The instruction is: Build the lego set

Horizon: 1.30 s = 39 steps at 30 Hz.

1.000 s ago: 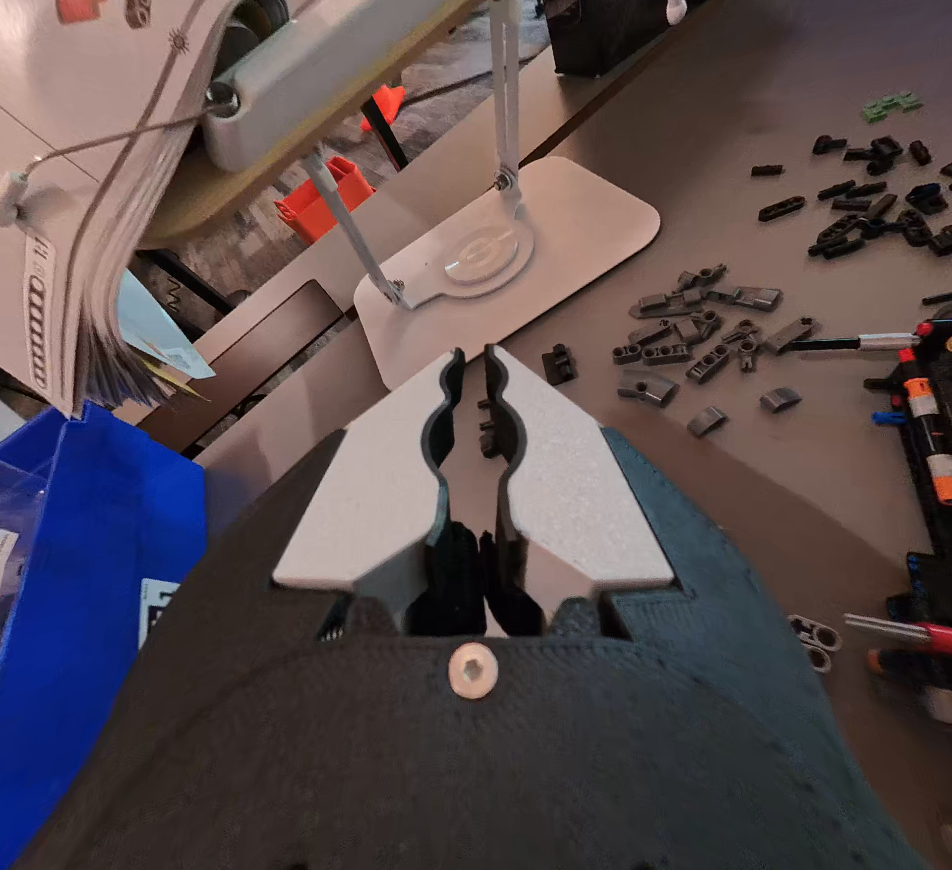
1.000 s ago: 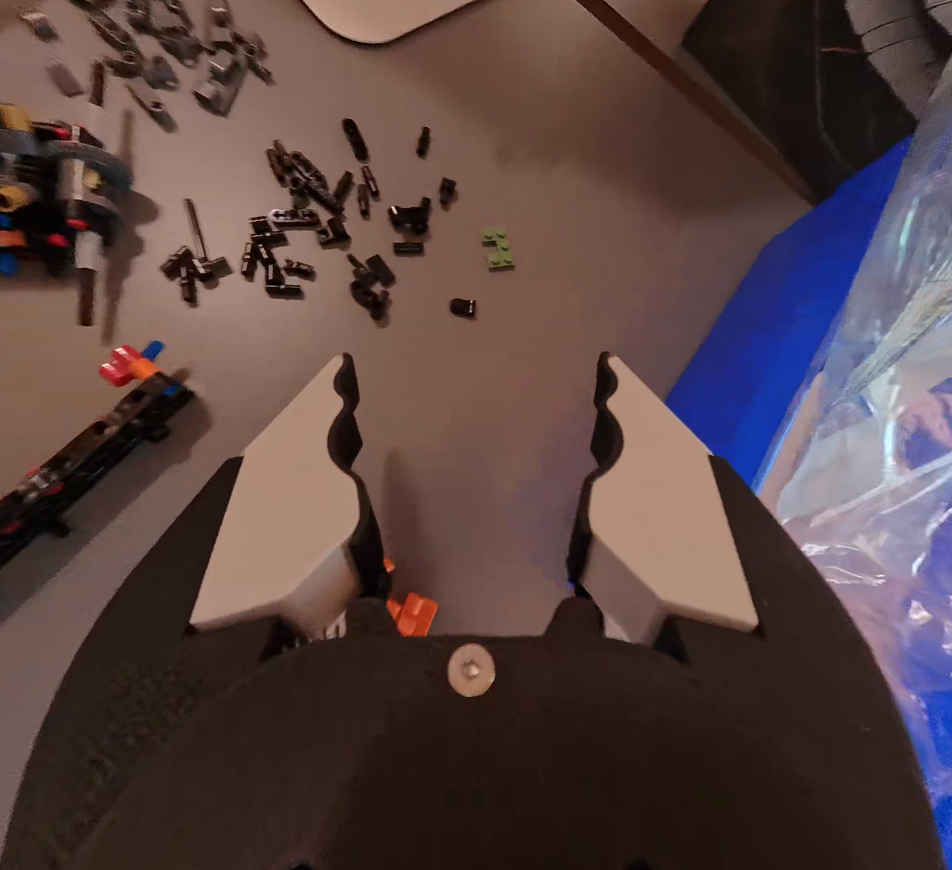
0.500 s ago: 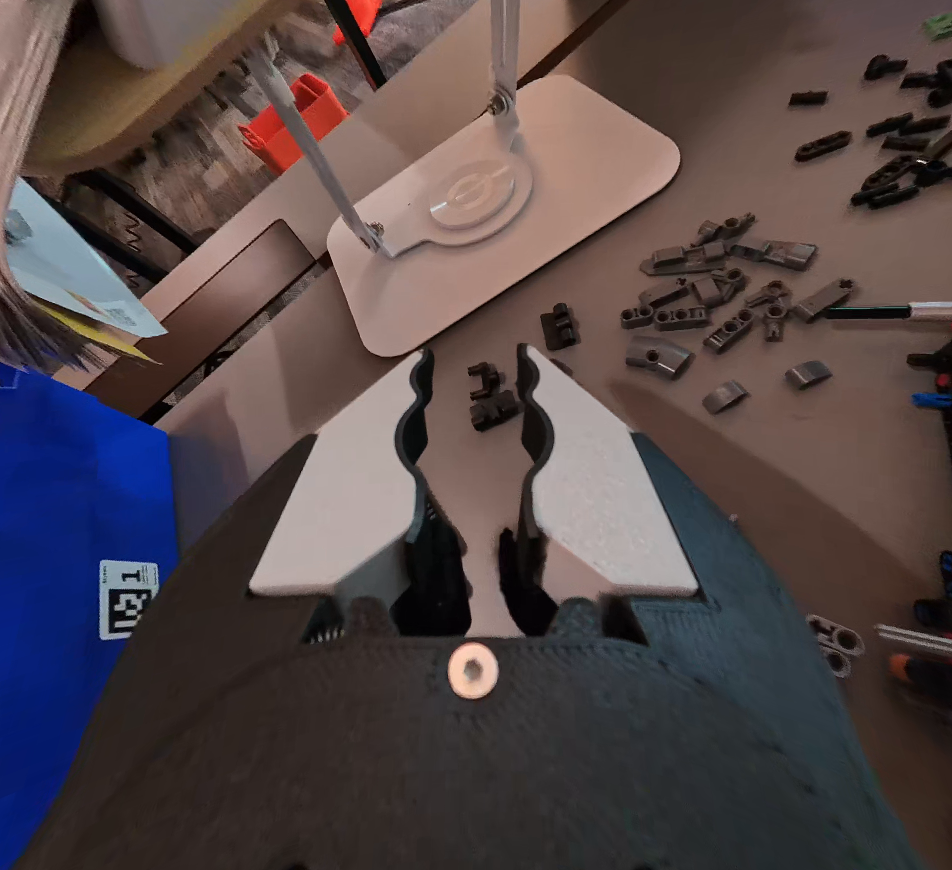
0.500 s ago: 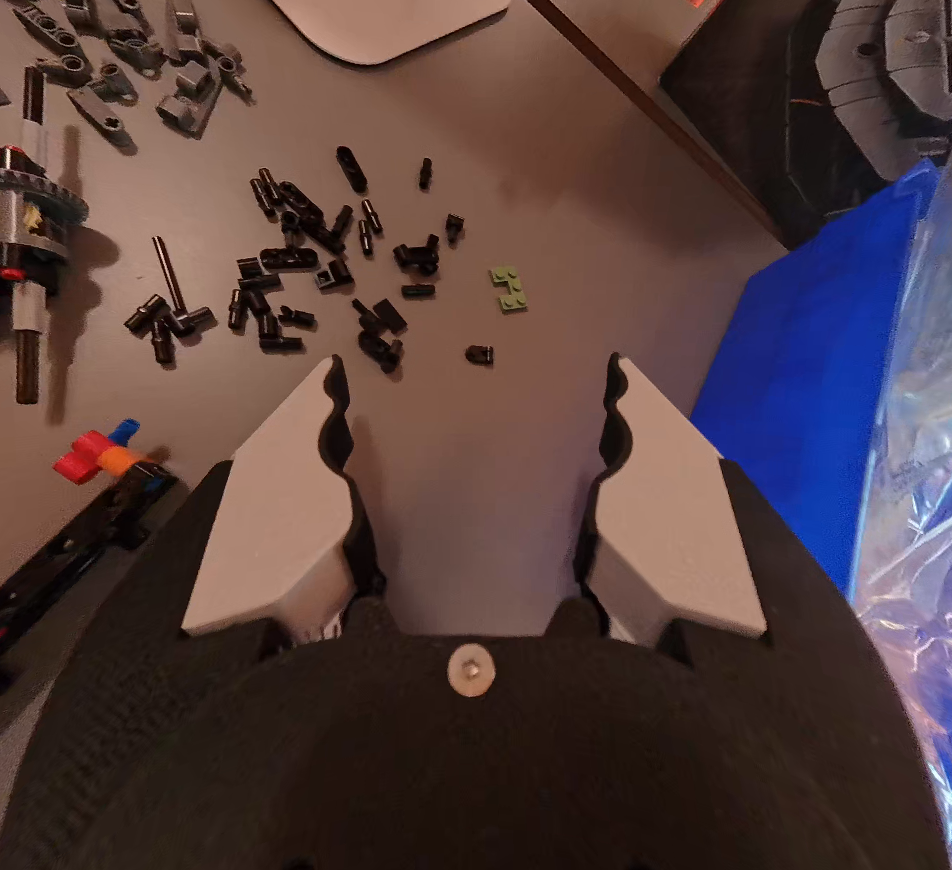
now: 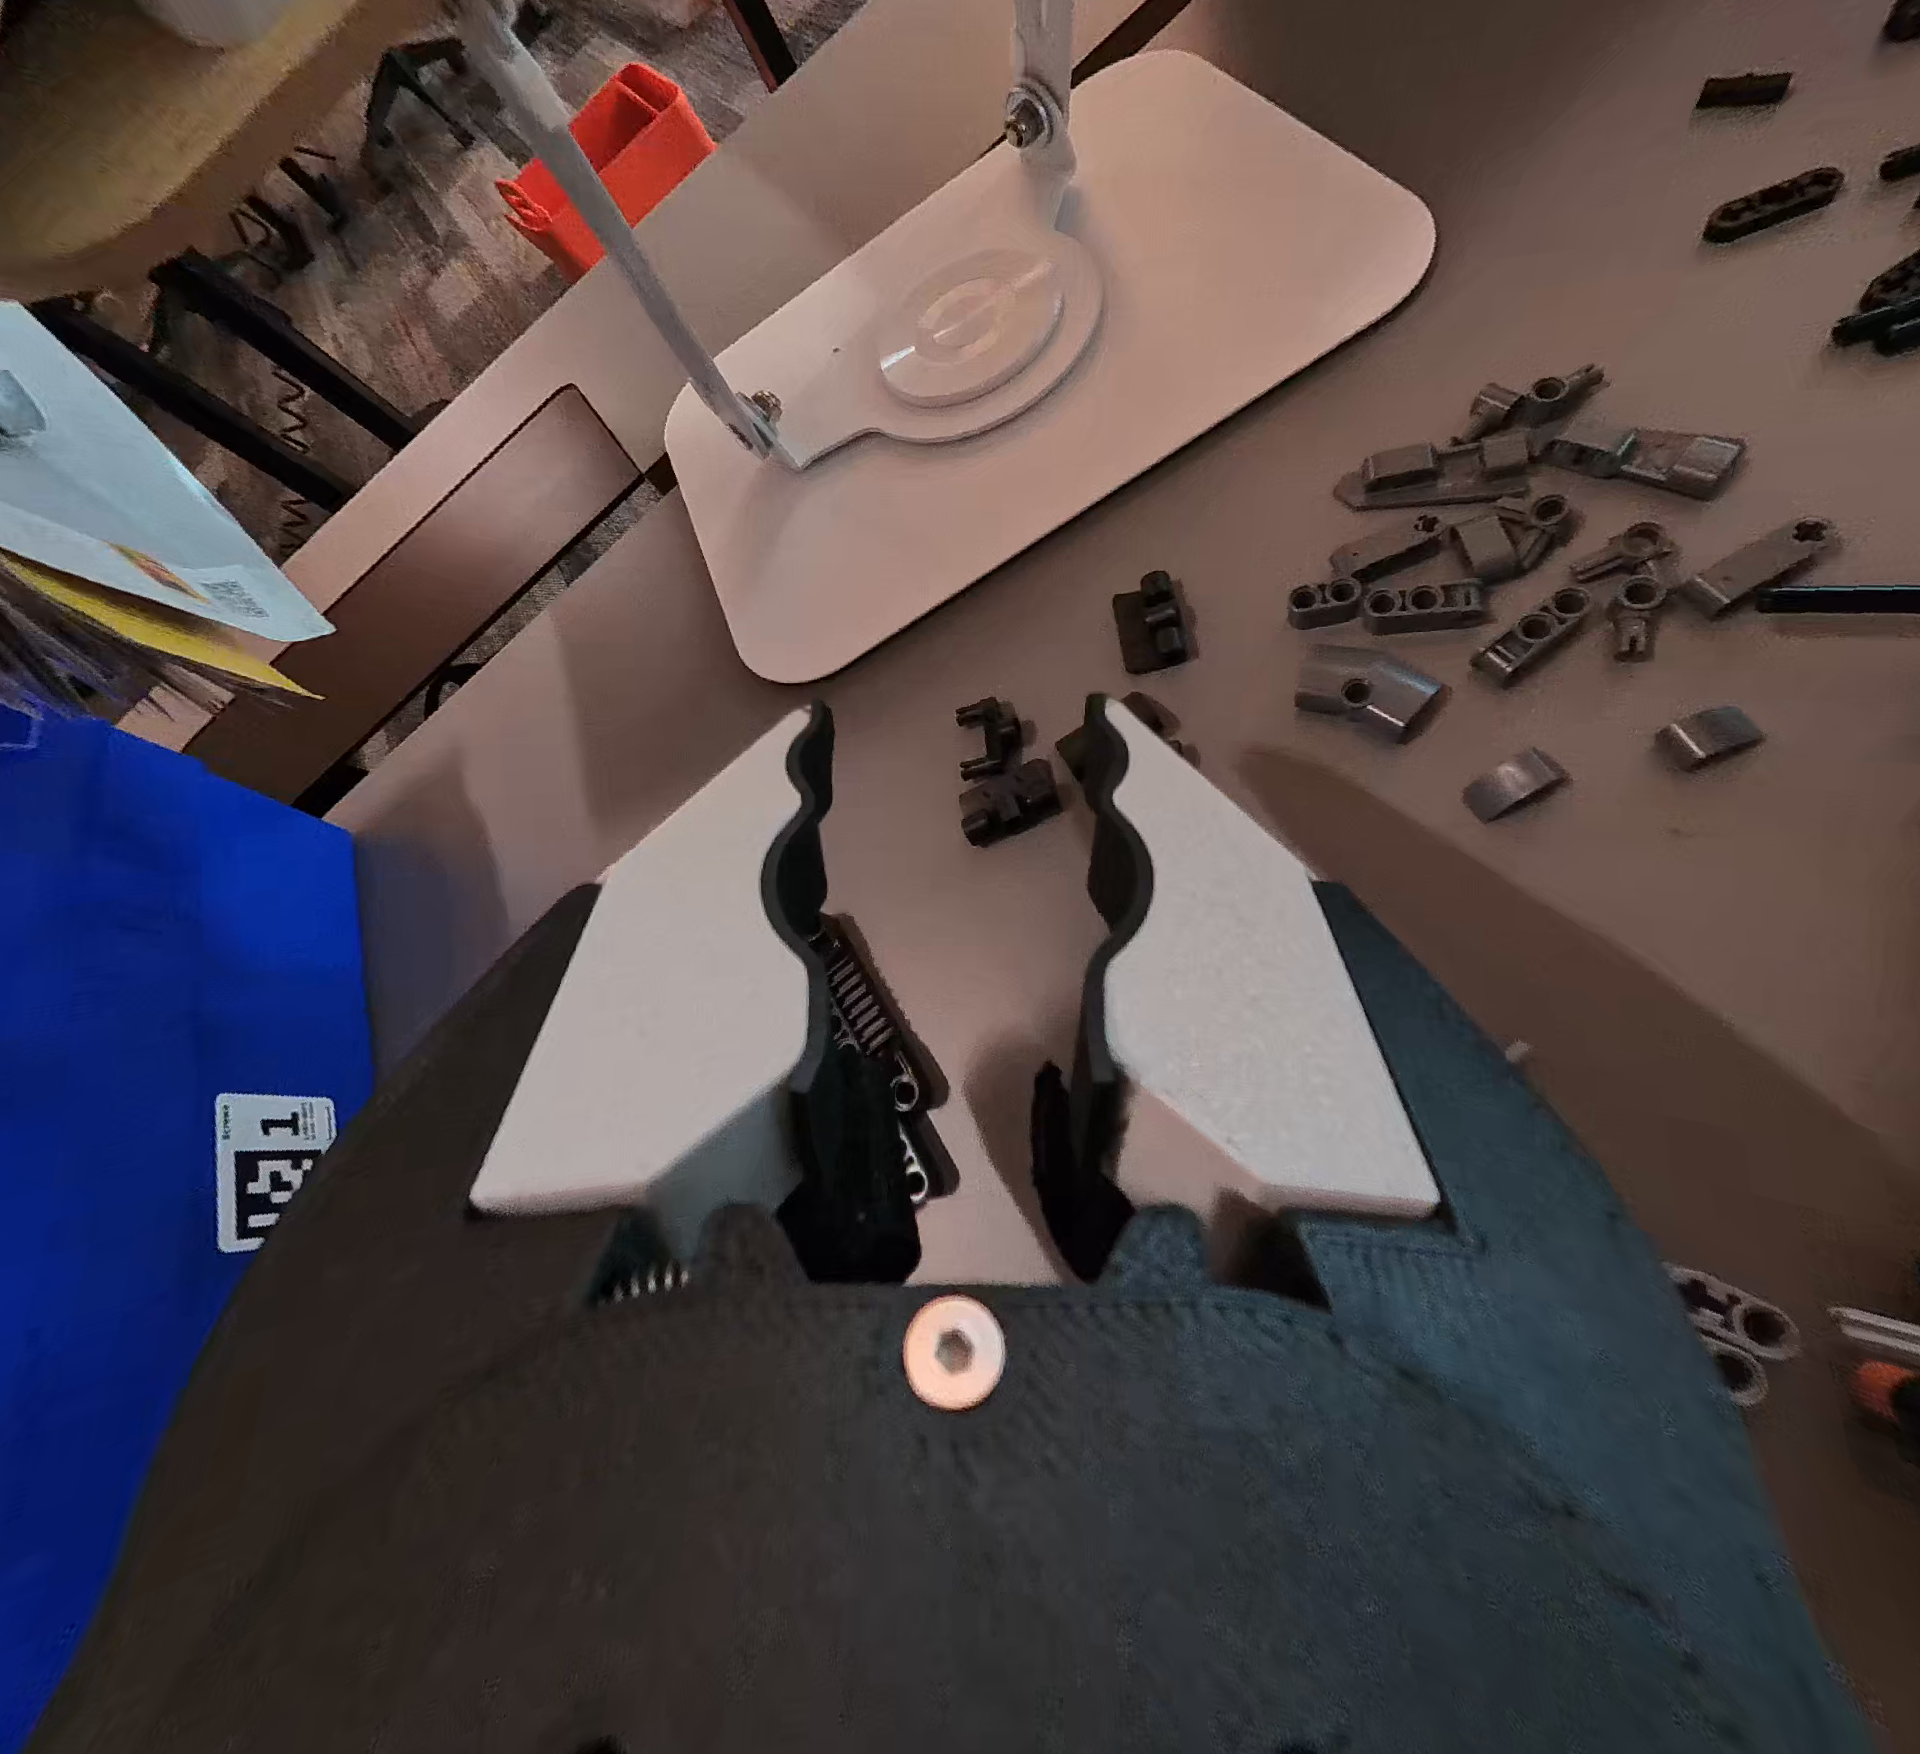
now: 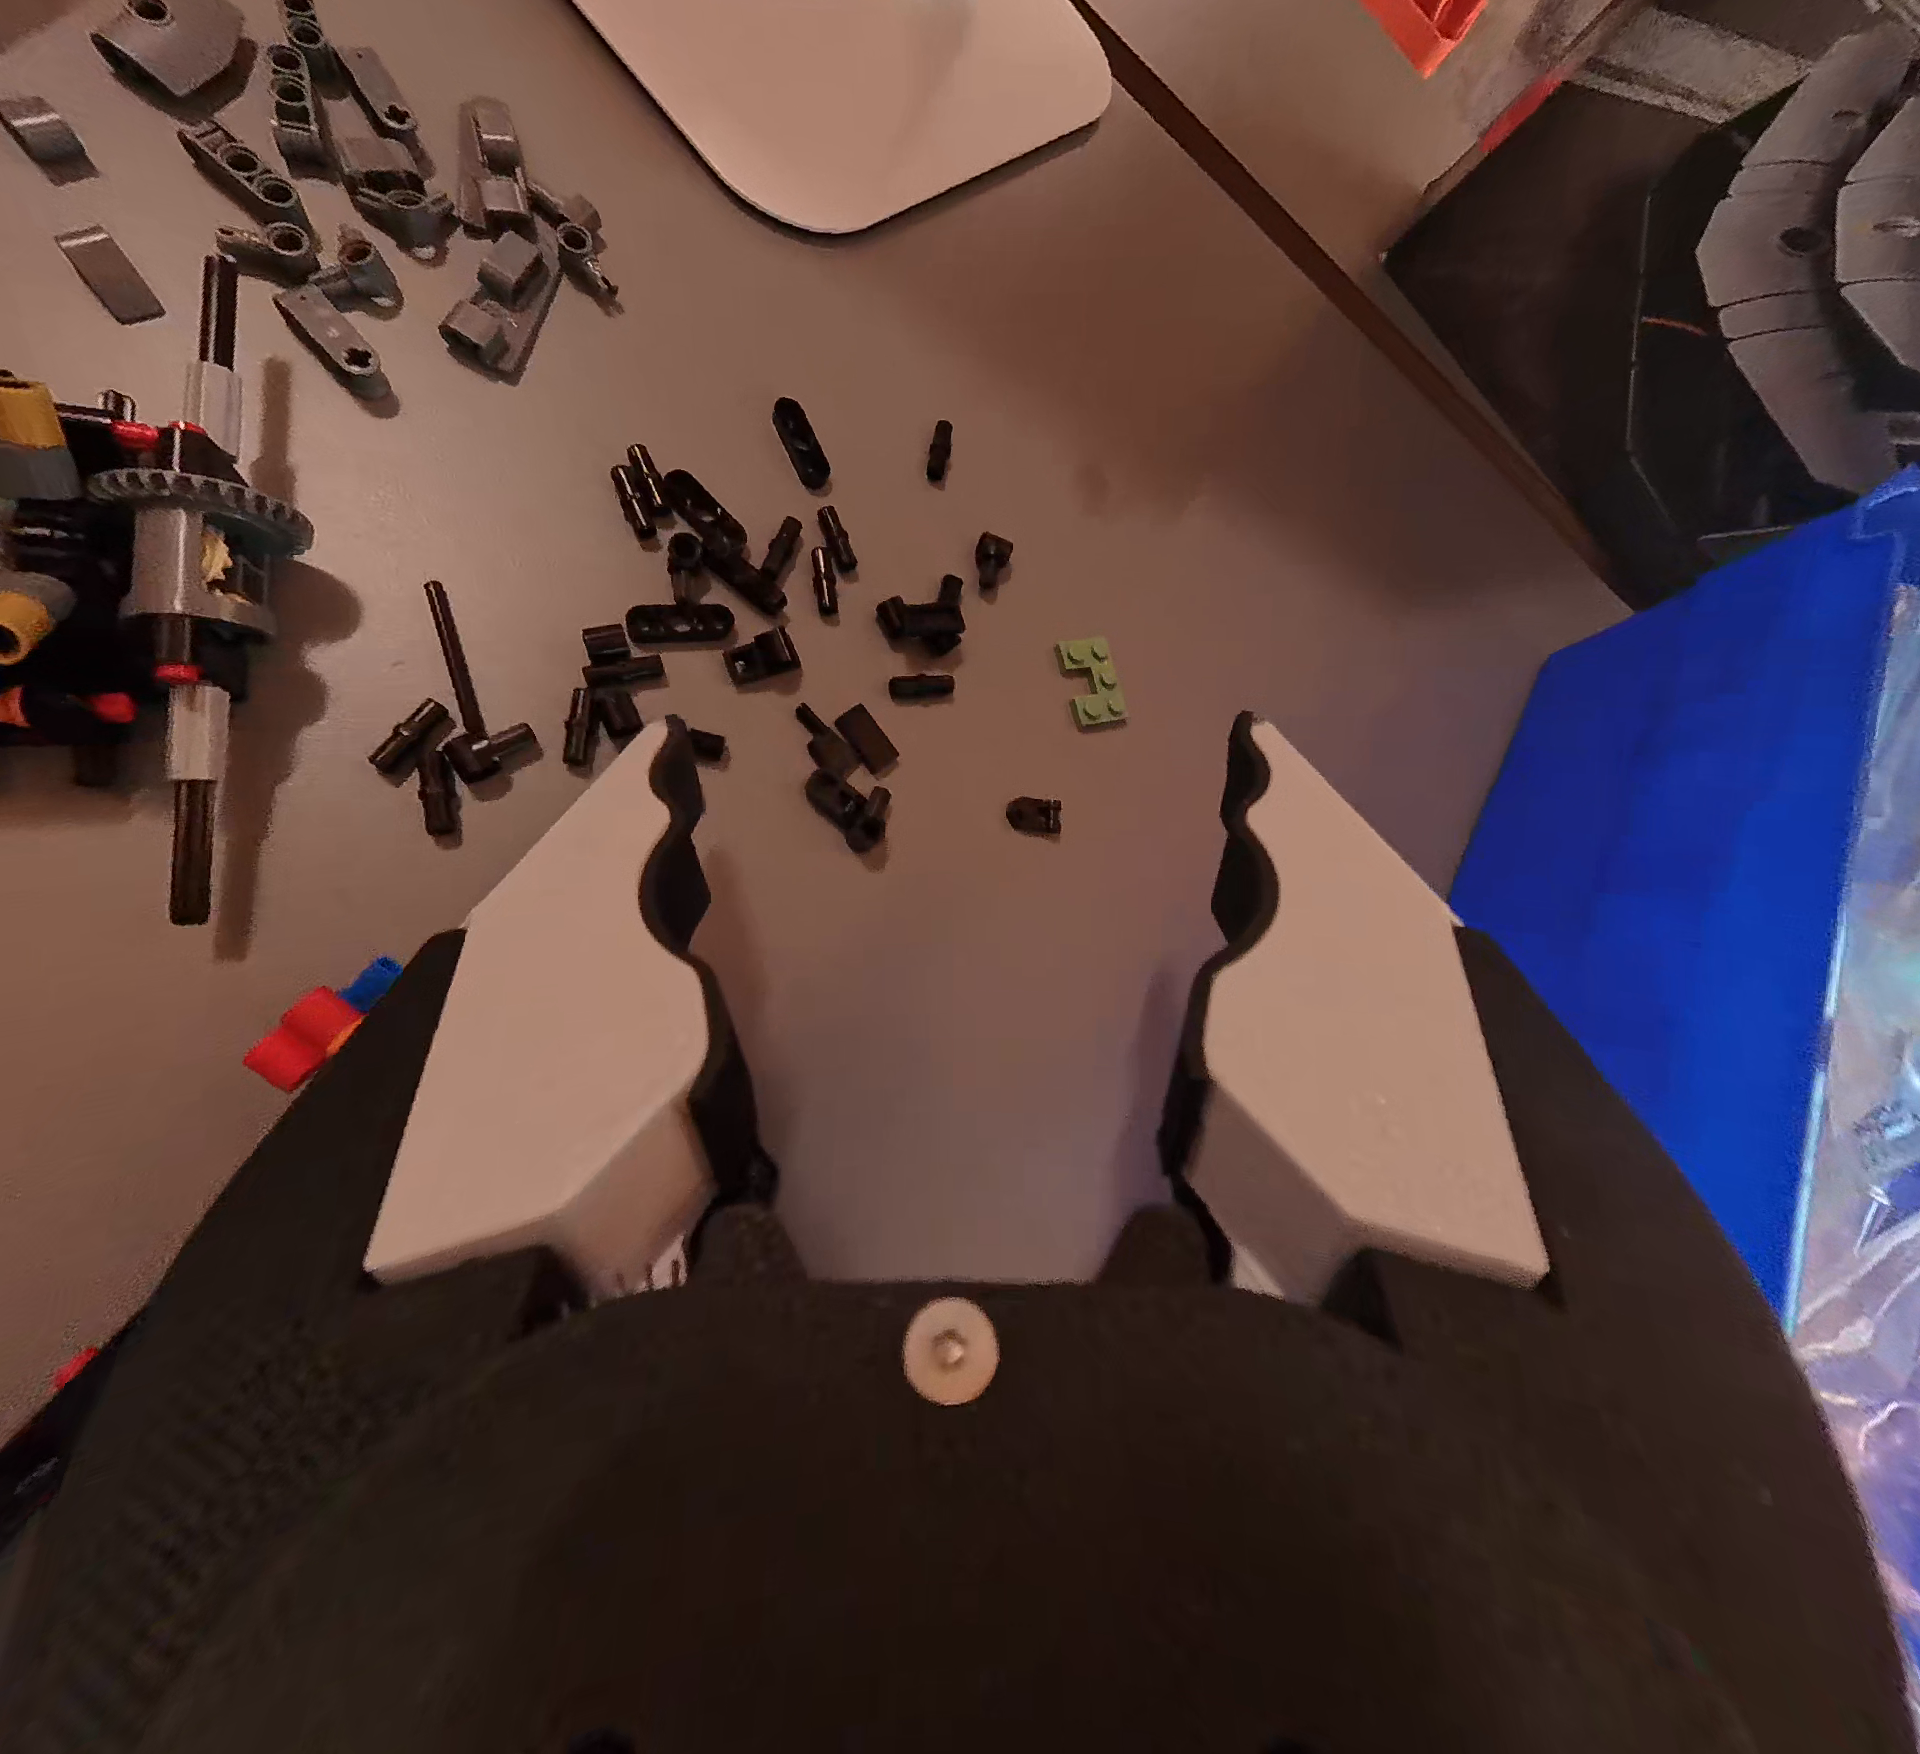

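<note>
On the tabletop (image 5: 1558,925), the stand base (image 5: 1195,270) lay at the far edge. Before its near corner sat 2 small pieces (image 5: 1003,774), with a cluster of angled pieces (image 5: 1538,551) to their right. Farther right lay a scatter of pins (image 6: 748,603), the flat plate (image 6: 1093,681) right of it, and the part-built assembly (image 6: 156,572) left.
</note>
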{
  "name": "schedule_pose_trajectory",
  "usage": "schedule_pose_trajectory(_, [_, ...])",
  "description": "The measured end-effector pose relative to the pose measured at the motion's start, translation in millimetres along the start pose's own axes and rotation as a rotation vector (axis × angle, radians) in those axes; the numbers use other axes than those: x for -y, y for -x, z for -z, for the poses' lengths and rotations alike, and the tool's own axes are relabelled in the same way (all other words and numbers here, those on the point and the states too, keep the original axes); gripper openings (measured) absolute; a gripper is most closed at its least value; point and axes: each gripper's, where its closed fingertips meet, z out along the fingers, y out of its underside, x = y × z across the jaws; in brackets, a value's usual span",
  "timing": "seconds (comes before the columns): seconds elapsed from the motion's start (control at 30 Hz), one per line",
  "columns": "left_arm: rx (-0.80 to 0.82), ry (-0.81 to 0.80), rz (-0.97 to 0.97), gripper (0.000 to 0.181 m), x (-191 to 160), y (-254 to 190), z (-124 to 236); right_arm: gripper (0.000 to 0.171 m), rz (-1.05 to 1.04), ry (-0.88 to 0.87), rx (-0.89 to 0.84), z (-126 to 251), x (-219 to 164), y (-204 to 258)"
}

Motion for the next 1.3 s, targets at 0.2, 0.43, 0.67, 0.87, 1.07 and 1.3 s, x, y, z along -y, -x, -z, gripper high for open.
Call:
schedule_pose_trajectory(0.2, [0.007,-0.003,0.006,0.047,-1,3,1,0.100,0.022,-0.019,0.012,-4,13,6])
schedule_pose_trajectory(0.43, [-0.008,-0.081,0.043,0.043,16,8,10,0.101,0.004,-0.078,0.030,0,33,-4])
schedule_pose_trajectory(0.67, [-0.018,-0.220,0.035,0.030,49,26,37,0.091,-0.003,-0.181,0.046,13,75,-29])
schedule_pose_trajectory(0.87, [-0.075,-0.243,0.016,0.023,54,24,48,0.056,-0.007,-0.244,0.120,22,85,-21])
schedule_pose_trajectory(1.07, [-0.040,-0.350,-0.024,0.020,94,39,66,0.021,0.022,-0.293,0.154,25,100,-27])
schedule_pose_trajectory(1.3, [0.033,-0.411,-0.043,0.021,139,77,63,0.066,0.065,-0.361,0.131,19,162,-54])
